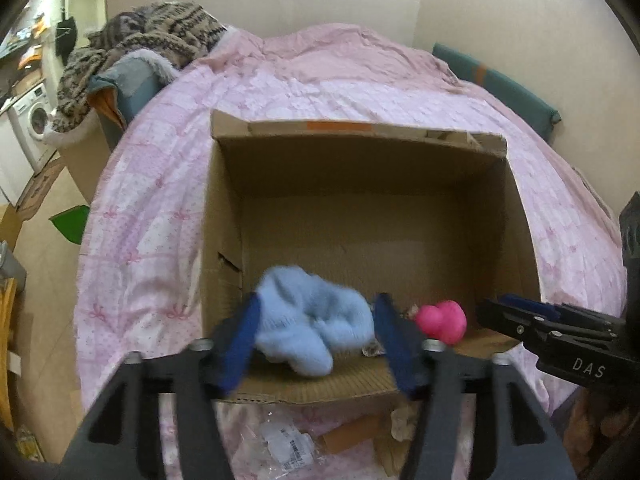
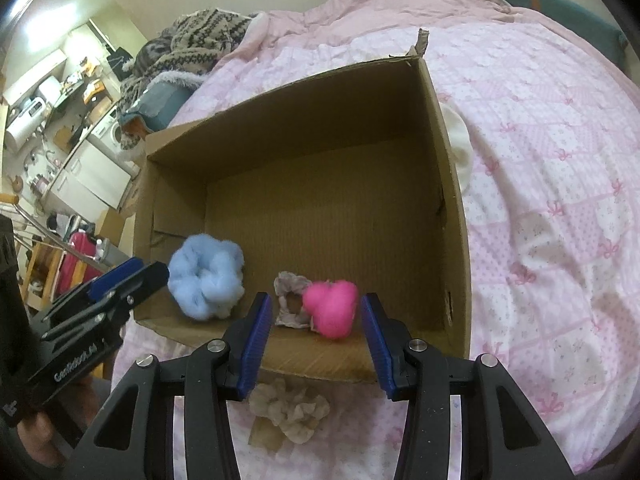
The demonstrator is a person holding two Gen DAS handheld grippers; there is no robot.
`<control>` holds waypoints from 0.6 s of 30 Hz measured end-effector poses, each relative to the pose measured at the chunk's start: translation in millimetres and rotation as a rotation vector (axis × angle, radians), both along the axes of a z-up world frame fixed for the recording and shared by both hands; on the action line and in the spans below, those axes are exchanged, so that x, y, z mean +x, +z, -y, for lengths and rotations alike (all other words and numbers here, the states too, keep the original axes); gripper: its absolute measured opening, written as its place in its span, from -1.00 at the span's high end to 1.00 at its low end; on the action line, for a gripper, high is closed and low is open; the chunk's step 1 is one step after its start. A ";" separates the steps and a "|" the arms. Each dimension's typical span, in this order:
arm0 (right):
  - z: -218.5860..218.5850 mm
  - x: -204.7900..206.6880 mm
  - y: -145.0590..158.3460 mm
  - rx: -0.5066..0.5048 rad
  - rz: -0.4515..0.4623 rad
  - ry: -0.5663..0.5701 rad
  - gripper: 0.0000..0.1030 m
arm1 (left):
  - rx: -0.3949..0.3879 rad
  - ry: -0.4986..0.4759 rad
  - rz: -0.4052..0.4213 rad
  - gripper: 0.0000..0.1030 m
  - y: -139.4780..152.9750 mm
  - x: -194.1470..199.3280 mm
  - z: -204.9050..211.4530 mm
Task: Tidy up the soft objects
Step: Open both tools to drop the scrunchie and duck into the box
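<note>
An open cardboard box stands on a pink bedspread. On its floor near the front wall lie a fluffy light-blue scrunchie, a grey-beige scrunchie and a bright pink soft toy. My left gripper hovers over the front left corner, open, its blue pads either side of the blue scrunchie without pressing it. My right gripper is open above the pink toy, clear of it.
A beige scrunchie lies on the bedspread in front of the box, near a plastic wrapper and a cardboard tube. Something white sits against the box's right wall. Knitted clothes are piled at the back left.
</note>
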State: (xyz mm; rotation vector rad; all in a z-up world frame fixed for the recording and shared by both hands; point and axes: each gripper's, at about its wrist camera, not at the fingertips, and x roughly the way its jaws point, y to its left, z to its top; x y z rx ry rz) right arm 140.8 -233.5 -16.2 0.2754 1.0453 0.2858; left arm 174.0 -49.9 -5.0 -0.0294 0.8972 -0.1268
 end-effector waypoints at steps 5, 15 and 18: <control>6.3 -0.5 7.1 0.024 0.035 -0.027 -0.38 | 0.004 0.020 0.013 -0.26 3.7 -0.7 -4.2; 10.5 0.4 8.1 0.032 0.035 -0.042 -0.45 | 0.011 0.028 0.008 -0.26 3.3 -2.0 -7.2; 10.8 -0.8 9.1 0.034 0.039 -0.043 -0.45 | 0.008 0.031 0.007 -0.26 4.8 -3.6 -8.9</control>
